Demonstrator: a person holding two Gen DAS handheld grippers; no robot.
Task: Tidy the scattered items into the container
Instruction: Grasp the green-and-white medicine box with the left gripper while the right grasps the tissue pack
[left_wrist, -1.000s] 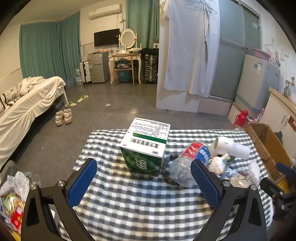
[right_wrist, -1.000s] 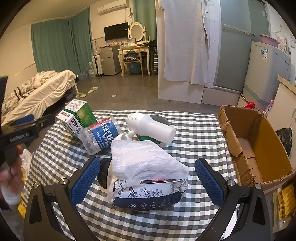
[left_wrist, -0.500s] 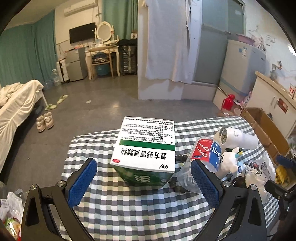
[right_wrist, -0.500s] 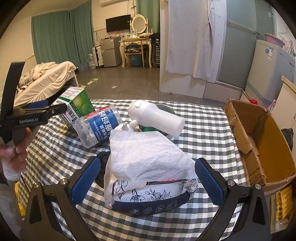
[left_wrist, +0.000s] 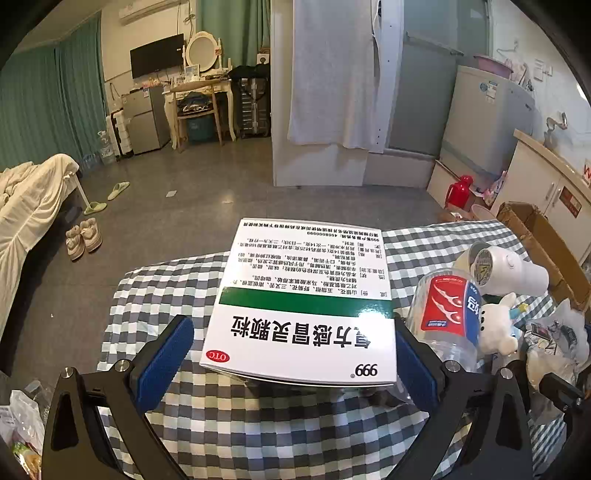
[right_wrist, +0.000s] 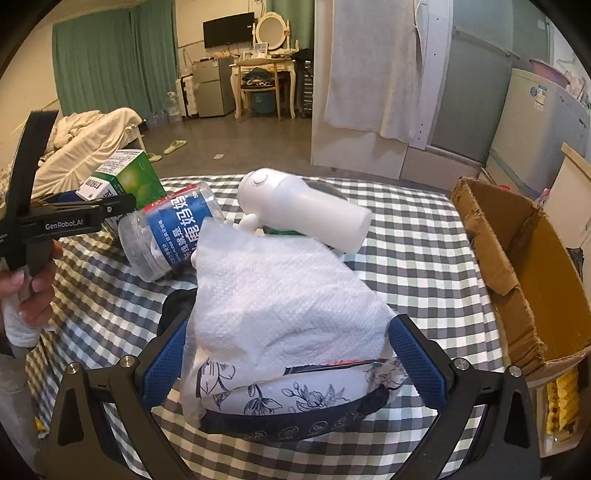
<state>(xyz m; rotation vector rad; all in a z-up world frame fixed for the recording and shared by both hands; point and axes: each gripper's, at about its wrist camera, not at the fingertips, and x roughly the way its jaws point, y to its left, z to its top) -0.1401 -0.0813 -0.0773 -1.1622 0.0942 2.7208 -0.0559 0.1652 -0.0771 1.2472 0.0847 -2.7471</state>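
Your target, the cardboard box (right_wrist: 517, 280), stands open at the right edge of the checked table (right_wrist: 424, 236), well apart from both grippers. It hangs partly off the table edge, so a hard drop against its torn near wall could tip or shove it away.

The tissue pack (right_wrist: 280, 332) sits near you, between the fingers of your right gripper (right_wrist: 291, 365). The jaws are spread to either side of it and I cannot tell that either pad presses in yet. It is soft: if you squeeze only the loose sheet on top, the sheet may pull free and the pack stay behind.

The medicine box (left_wrist: 306, 314) lies between the fingers of your left gripper (left_wrist: 291, 362), which is also spread; there is a clear gap at the left pad, while the right one is hidden behind the box. The carton is wide for that opening, so an off-centre grip could twist it out.

The plastic bottle (left_wrist: 447, 317) rests just right of the medicine box and leans toward it. Lifting the carton may set it rolling.

The white dryer (right_wrist: 303, 210) lies propped on the pile beyond the tissue pack. Pulling the pack could drop it onto the small white toy (left_wrist: 498, 328).
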